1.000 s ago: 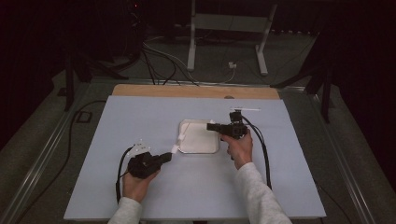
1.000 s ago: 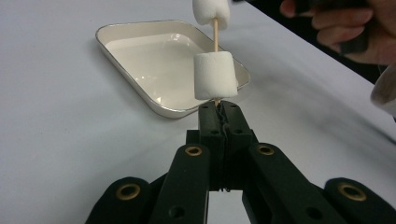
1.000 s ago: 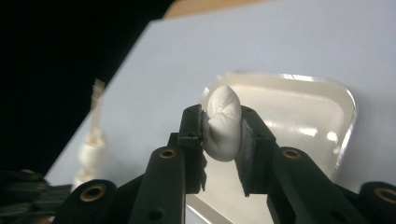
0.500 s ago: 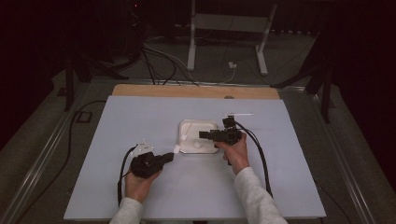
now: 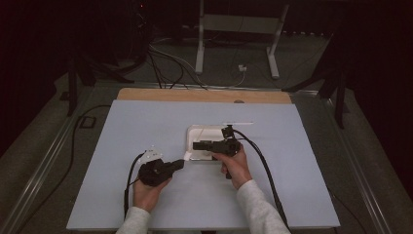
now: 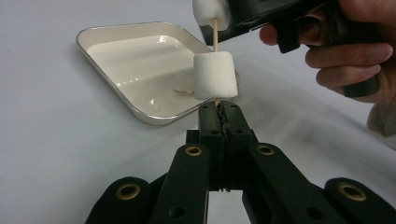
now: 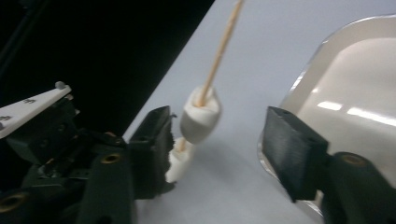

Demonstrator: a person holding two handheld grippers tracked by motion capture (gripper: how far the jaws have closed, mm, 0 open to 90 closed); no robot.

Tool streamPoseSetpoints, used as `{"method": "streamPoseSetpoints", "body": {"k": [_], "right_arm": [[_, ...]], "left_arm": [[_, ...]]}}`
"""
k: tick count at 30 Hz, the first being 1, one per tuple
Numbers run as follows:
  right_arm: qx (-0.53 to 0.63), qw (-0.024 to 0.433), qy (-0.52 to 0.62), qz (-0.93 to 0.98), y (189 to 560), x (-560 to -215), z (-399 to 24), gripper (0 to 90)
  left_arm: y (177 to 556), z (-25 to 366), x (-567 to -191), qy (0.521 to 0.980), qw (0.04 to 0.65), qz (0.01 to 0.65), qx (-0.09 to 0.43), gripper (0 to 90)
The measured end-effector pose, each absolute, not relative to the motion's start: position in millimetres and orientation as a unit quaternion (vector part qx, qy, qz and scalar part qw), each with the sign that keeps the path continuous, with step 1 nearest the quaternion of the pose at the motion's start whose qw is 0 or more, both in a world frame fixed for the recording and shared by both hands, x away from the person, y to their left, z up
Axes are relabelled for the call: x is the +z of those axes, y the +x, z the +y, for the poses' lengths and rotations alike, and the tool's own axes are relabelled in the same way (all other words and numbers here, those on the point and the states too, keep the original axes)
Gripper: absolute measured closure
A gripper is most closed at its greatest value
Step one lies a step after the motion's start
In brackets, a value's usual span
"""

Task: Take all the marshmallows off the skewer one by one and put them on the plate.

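My left gripper [image 5: 181,165] [image 6: 218,106] rests low on the light table, shut on the base of a thin wooden skewer [image 6: 215,32] [image 7: 223,42]. Two white marshmallows are threaded on it: one [image 6: 214,75] just above the jaws, another [image 6: 211,11] higher up. My right gripper [image 5: 196,145] [image 7: 217,117] is open. Its jaws have just been closing, and a marshmallow [image 7: 201,116] sits between them, nearer the left jaw and not pressed. The other marshmallow [image 7: 180,162] lies beside that jaw. A shallow white tray [image 5: 202,132] [image 6: 140,51] [image 7: 355,93] lies just behind.
A pale smear [image 6: 184,87] sits on the tray floor. A thin white strip [image 5: 238,123] lies beyond the tray, and a wooden board edge [image 5: 204,95] runs along the table's far side. Cables trail from both grippers [image 5: 265,168]. A metal stand [image 5: 238,29] is on the floor behind.
My right gripper has moved from over the tray toward the left and nearer, up to the skewer held by my left gripper. The left gripper has stayed put.
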State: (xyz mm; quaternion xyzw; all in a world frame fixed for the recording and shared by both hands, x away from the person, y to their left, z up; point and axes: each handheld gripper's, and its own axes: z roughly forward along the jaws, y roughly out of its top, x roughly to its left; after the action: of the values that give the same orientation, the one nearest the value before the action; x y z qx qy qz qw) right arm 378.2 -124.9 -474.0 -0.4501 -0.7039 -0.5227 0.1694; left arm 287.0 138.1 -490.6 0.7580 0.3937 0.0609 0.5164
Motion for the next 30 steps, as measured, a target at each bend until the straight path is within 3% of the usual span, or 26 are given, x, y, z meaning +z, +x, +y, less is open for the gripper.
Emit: {"method": "streamPoseSetpoints", "body": {"k": [11, 25, 30], "right_arm": [[-0.519, 0.203, -0.450, -0.698, 378, -479, -118, 73.4], [-0.530, 0.213, -0.441, -0.693, 375, -476, -113, 78.7], [-0.529, 0.218, -0.437, -0.694, 373, -476, -110, 78.8]], "left_arm": [[290, 136, -494, 0.756, 0.523, 0.391, 0.038, 90.0], [292, 129, -501, 0.768, 0.509, 0.388, 0.023, 77.8], [293, 128, -502, 0.775, 0.499, 0.386, 0.022, 88.8]]}}
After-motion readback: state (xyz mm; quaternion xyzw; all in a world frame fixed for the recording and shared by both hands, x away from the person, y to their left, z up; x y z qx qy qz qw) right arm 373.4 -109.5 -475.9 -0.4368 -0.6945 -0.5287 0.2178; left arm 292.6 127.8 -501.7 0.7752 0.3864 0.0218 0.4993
